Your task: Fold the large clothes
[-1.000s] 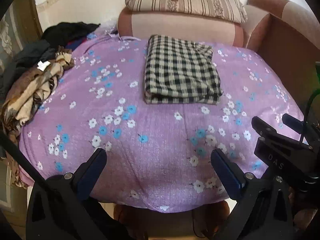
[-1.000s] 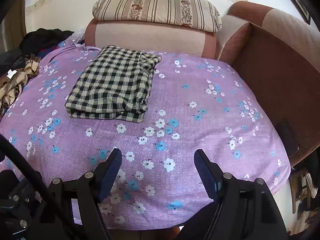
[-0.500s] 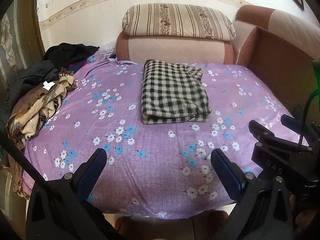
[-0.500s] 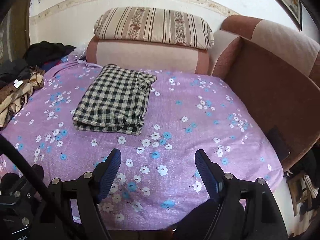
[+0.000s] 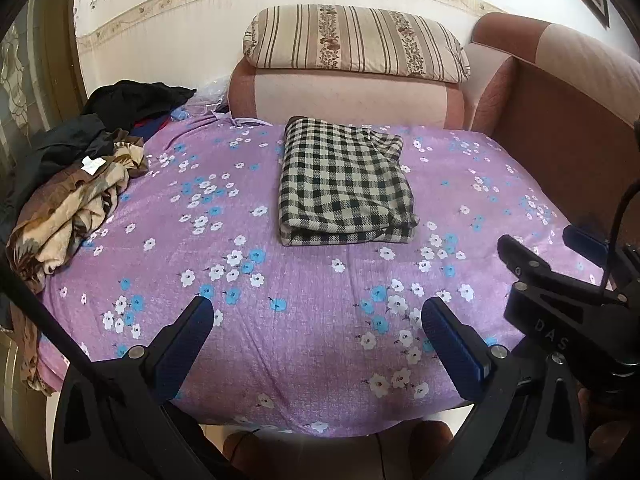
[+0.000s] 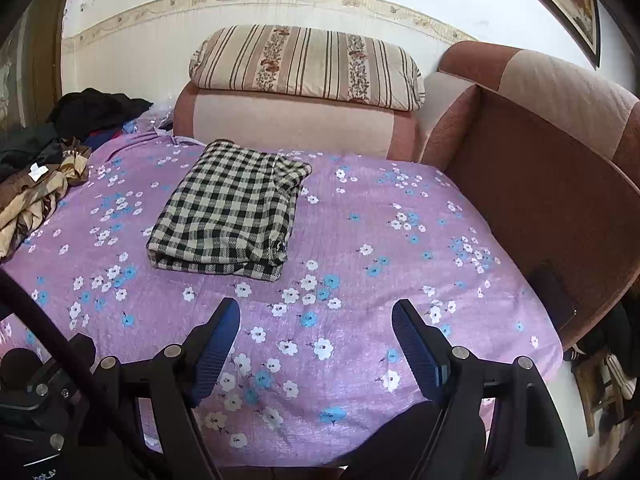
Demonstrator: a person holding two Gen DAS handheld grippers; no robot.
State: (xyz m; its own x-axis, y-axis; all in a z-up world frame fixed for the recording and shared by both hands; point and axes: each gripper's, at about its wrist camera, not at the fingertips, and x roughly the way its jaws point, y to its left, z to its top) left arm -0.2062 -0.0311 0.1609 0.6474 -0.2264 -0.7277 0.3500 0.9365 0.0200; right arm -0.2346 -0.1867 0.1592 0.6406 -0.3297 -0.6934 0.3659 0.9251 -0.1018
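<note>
The checked garment (image 5: 346,182) is lying folded into a neat rectangle toward the back middle of the purple floral cover (image 5: 304,320), just in front of the sofa armrest (image 5: 344,98) that is bearing a striped pillow (image 5: 356,48). Both tools are hovering over the near edge, well apart from it: the left gripper (image 5: 318,334) is standing released and holding nothing, and the right gripper (image 6: 316,338) likewise. Unfolded clothes (image 5: 72,196) are lying heaped at the left edge.
</note>
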